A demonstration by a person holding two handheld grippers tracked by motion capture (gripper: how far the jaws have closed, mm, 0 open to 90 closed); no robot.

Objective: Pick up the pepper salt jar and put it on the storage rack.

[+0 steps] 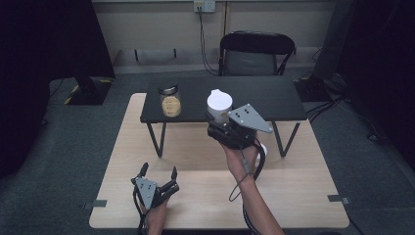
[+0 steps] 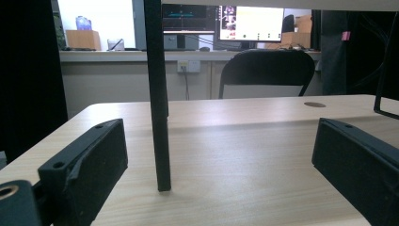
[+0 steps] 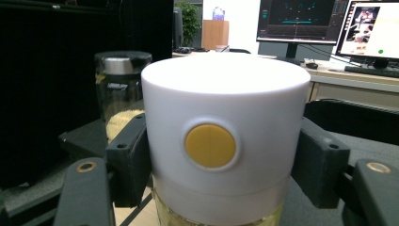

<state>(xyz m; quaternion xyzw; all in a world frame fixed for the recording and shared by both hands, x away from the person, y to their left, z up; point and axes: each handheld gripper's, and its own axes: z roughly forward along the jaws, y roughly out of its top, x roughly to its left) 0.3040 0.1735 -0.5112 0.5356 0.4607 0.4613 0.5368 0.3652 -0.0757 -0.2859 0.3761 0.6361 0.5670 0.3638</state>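
My right gripper [image 1: 218, 122] is shut on a jar with a tall white lid [image 1: 219, 104], held in the air at the front edge of the low black table [image 1: 274, 98]. In the right gripper view the white lid [image 3: 221, 136] has a round yellow button, and a black jaw presses on each side of it. Yellowish contents show under the lid. A second glass jar with a dark lid [image 1: 170, 101] stands on the black table's left part, also seen as the dark-lidded jar [image 3: 117, 89]. My left gripper [image 1: 157, 172] rests open on the wooden table [image 1: 303, 186], nothing between its jaws [image 2: 221, 160].
The black table stands on thin black legs [image 2: 157, 94] on the wooden table. A black chair [image 1: 257, 51] sits behind it. A small white object [image 1: 263, 148] lies under the black table near my right hand. Monitors line a desk at the back.
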